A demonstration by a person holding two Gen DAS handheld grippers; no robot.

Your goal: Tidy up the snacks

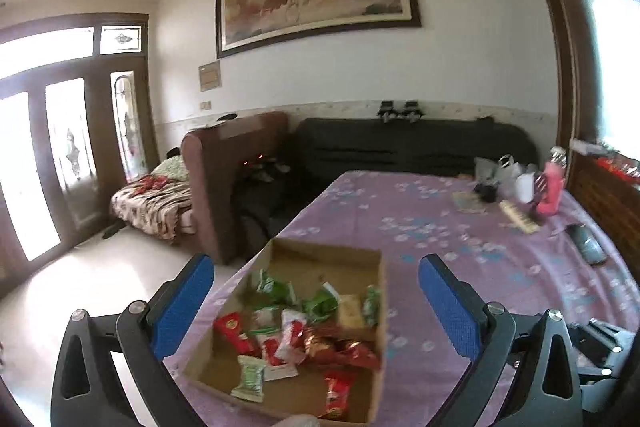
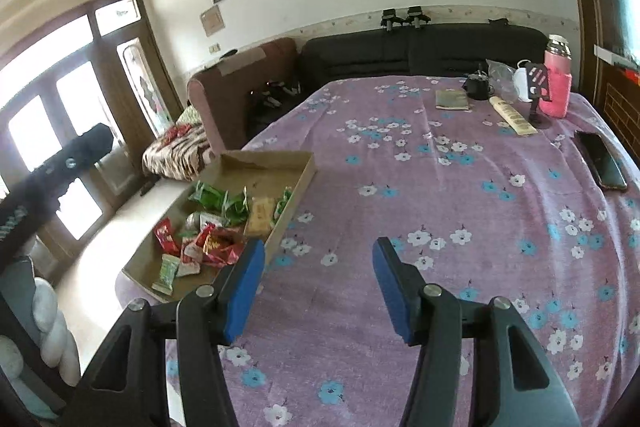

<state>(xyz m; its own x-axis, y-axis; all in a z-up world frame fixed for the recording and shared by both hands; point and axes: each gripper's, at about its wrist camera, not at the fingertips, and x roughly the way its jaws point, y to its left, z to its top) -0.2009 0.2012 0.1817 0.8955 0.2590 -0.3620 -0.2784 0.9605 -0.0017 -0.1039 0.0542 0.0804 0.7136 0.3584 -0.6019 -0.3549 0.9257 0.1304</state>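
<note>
Here, in the left wrist view, my left claw (image 1: 316,295) stands spread wide with nothing between its blue pads (image 1: 184,303); beyond them the box (image 1: 280,323) lies on the near left part of the floral cloth (image 1: 460,239), snacks (image 1: 304,335) in red and green wrappers heaped inside. In the right wrist view, my right claw (image 2: 318,285) is released, half apart, over bare cloth (image 2: 460,195); the box (image 2: 300,171) sits just left of its left pad (image 2: 246,291). A bottle (image 2: 557,83) and phone (image 2: 602,159) lie far right.
</note>
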